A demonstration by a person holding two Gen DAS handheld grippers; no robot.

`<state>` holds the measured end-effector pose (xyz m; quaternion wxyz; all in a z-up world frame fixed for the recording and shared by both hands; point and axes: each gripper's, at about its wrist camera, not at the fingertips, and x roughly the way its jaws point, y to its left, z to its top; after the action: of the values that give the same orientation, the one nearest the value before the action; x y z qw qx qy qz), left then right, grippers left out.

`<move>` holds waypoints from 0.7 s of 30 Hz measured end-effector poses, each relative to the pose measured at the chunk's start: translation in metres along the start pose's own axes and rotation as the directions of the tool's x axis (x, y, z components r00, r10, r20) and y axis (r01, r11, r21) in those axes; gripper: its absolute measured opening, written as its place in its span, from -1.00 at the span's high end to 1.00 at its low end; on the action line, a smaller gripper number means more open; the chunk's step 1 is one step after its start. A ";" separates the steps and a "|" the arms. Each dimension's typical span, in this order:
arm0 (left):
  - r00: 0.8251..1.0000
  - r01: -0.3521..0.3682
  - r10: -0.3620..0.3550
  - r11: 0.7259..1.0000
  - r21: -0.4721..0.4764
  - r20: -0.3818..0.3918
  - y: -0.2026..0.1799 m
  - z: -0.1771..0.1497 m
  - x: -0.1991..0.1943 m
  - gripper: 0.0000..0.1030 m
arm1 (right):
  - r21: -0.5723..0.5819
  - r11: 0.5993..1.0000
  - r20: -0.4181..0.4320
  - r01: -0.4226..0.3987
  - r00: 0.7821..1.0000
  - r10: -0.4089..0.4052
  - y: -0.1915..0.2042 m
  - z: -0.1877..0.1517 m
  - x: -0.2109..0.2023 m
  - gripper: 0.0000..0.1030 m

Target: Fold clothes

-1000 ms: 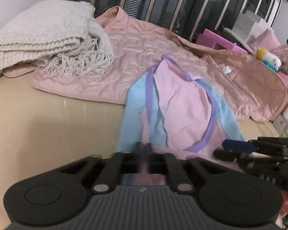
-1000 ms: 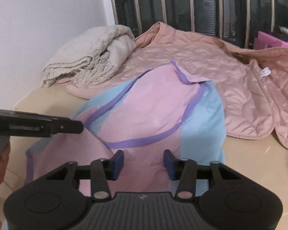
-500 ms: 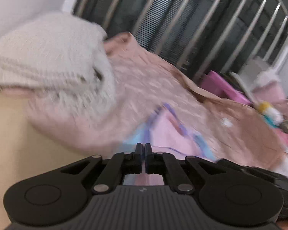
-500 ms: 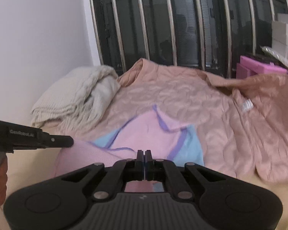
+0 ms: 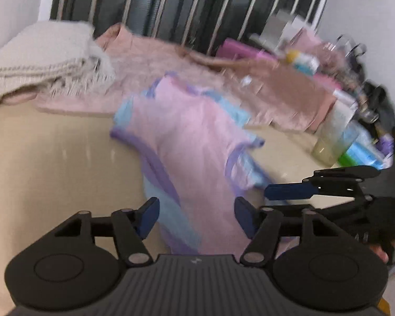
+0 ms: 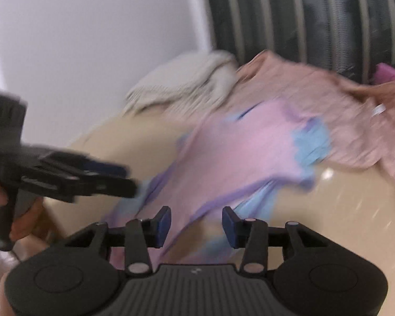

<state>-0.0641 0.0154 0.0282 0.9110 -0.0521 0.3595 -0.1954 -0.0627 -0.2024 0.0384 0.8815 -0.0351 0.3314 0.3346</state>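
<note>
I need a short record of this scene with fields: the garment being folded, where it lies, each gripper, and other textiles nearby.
garment: pink top with blue panels and purple trim, crumpled
surface: beige table
left gripper: fingers opening, not pressing the top
right gripper: fingers opening, garment edge below them, not pinched
other textiles: quilted pink jacket behind the top; folded cream knit blanket at back left
image quality: motion blur in both views

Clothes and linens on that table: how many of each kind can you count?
Pink and blue top: 1
Quilted pink jacket: 1
Folded cream blanket: 1
Total: 3
</note>
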 end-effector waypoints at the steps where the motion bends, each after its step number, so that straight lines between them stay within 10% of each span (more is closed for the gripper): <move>1: 1.000 -0.019 0.019 1.000 -0.006 -0.017 -0.001 -0.002 0.005 0.38 | -0.019 1.000 -0.011 0.018 1.000 -0.018 0.008 -0.003 0.006 0.47; 2: 0.999 -0.030 0.030 0.999 -0.021 -0.023 0.001 -0.006 0.006 0.82 | -0.030 0.999 -0.020 0.045 0.999 -0.045 0.014 -0.005 0.012 0.57; 4: 0.999 -0.033 0.032 0.997 -0.066 -0.018 0.008 -0.013 0.004 0.88 | -0.033 0.997 -0.029 0.076 0.997 -0.077 0.019 -0.009 0.018 0.97; 10: 0.995 0.027 0.004 0.951 -0.308 0.100 0.041 -0.029 -0.036 0.98 | 0.075 0.997 0.112 0.030 0.993 -0.039 0.012 -0.002 -0.017 0.98; 15: 0.986 0.010 0.039 0.956 -0.294 0.160 0.047 -0.017 -0.047 0.70 | 0.168 0.972 0.265 0.167 0.942 -0.207 -0.016 0.029 -0.014 0.96; 17: 0.988 0.015 0.018 0.976 -0.218 0.151 0.033 -0.021 -0.047 0.09 | 0.140 0.968 0.218 0.208 0.947 -0.235 -0.025 0.032 -0.001 0.86; 21: 0.991 -0.007 0.004 1.000 0.023 0.136 -0.004 -0.036 -0.043 -0.02 | 0.040 0.977 0.207 0.207 0.955 -0.211 -0.026 0.018 -0.016 0.56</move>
<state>-0.1184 0.0305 0.0296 0.9345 -0.0537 0.2942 -0.1932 -0.0456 -0.2265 0.0586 0.9423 -0.0264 0.2337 0.2382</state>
